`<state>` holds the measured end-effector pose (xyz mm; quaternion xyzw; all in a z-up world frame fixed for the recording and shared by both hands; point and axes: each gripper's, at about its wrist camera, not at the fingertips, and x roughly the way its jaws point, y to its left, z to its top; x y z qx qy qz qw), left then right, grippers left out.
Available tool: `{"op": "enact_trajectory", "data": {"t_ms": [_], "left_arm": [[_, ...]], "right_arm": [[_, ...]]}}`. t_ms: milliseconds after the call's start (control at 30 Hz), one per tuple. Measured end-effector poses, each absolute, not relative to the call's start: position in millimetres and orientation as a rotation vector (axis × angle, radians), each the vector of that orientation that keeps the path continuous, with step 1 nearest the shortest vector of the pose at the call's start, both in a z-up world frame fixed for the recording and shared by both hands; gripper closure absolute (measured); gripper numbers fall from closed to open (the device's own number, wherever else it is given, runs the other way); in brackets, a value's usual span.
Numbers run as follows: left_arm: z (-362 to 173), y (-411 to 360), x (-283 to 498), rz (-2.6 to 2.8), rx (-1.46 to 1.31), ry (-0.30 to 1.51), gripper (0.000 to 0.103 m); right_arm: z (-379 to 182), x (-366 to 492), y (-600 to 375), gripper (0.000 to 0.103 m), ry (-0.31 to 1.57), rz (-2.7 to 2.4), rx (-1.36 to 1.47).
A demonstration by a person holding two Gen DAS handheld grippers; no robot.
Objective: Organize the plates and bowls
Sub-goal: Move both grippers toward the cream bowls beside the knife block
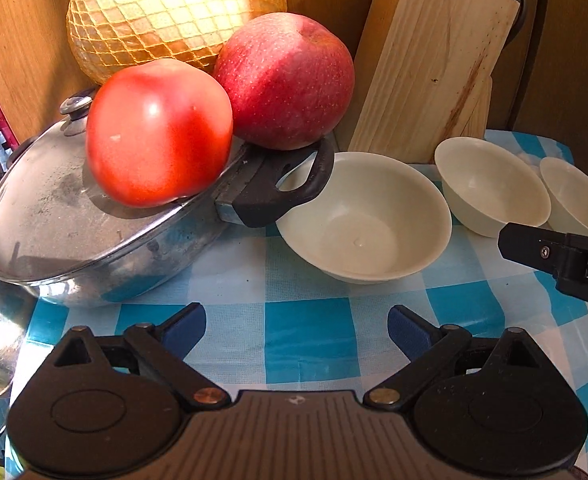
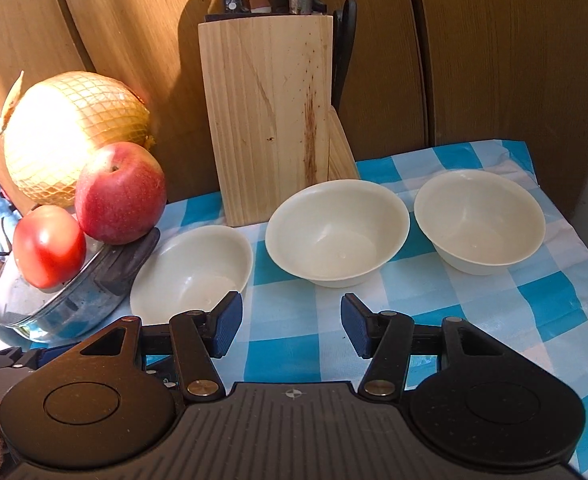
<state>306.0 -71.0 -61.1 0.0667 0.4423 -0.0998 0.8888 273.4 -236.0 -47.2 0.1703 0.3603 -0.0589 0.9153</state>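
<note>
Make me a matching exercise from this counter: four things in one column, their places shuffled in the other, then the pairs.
Things
1. tomato
2. apple
3. knife block
4. left bowl

Places
A. upright behind the bowls
B. beside the pot's black handle, on the cloth
C. on the glass pot lid
D. over the pot's handle, in front of the netted melon

Pairs: 1-C, 2-D, 3-A, 4-B

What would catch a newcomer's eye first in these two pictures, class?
Probably the red tomato and apple perched on the lidded pot at the left, before a netted melon. Next, three cream bowls lined up on the blue checked cloth, below a wooden knife block.
</note>
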Motion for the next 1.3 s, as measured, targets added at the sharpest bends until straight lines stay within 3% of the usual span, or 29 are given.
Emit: {"op": "enact_trajectory", "data": {"t_ms": [467, 1133, 1233, 1300], "left_arm": [[-68, -70, 332, -0.174, 0.12, 0.956, 0.01], [-61, -30, 344, -0.262, -0.268, 1.059, 0.014], [-60, -22, 346, -0.25, -0.324, 1.044, 0.014], [-65, -26, 348, -0.219, -0.295, 1.046, 0.014]], "right_arm": [[-64, 302, -232, 0.042, 0.785, -0.069, 0.463], [-78, 320, -251, 0.046, 0.796, -0.023, 0.667], [-81, 324, -251, 0.048, 0.795, -0.012, 0.693], [-84, 326, -250, 0.057, 0.805, -0.017, 0.697]]}}
